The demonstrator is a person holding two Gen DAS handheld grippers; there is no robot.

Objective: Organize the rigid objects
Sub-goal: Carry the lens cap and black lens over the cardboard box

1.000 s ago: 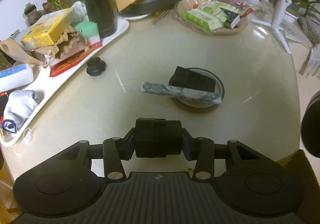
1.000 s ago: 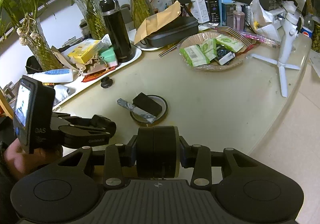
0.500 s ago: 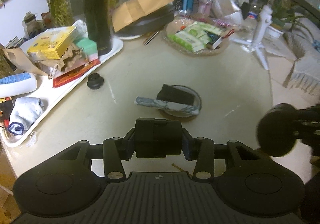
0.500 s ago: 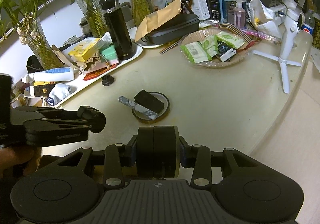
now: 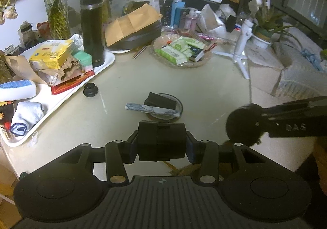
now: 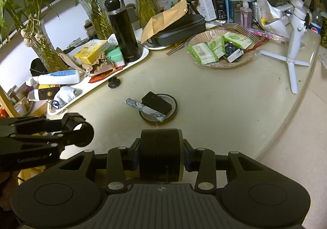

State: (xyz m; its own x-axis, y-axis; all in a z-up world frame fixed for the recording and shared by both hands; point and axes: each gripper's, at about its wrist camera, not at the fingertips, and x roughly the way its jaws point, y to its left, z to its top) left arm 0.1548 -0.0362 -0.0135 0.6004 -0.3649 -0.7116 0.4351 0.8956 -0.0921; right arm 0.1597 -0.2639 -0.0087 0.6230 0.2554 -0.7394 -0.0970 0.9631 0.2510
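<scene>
Curving away toward the right, the pale round worktop (image 6: 235, 94) ends in a rounded edge with bare floor beyond, and its broadest open stretch lies between the dark ring-shaped coaster (image 6: 158, 107) at centre and that edge. Along the left side a long white tray (image 5: 67, 94) heaped with boxes, a bottle and a sock hems the space, with a tall black flask (image 6: 123, 31) standing on its far end. Farther back sits a shallow woven basket (image 6: 204, 37) of green packets, and a white tripod stand (image 6: 294, 31) stands near the right rim. On the coaster rest a black rectangular block (image 6: 156, 102) and a marbled grey-white bar (image 6: 145, 109), the bar jutting past the coaster's left side; a small black knob (image 5: 90, 90) lies just beside the tray. Each claw is pressed together with nothing between: the left claw (image 5: 161, 141) and the right claw (image 6: 160, 154) both sit short of the coaster. Only the right view shows the tray's near end with the sock; only the left view shows a chair beyond the worktop.
</scene>
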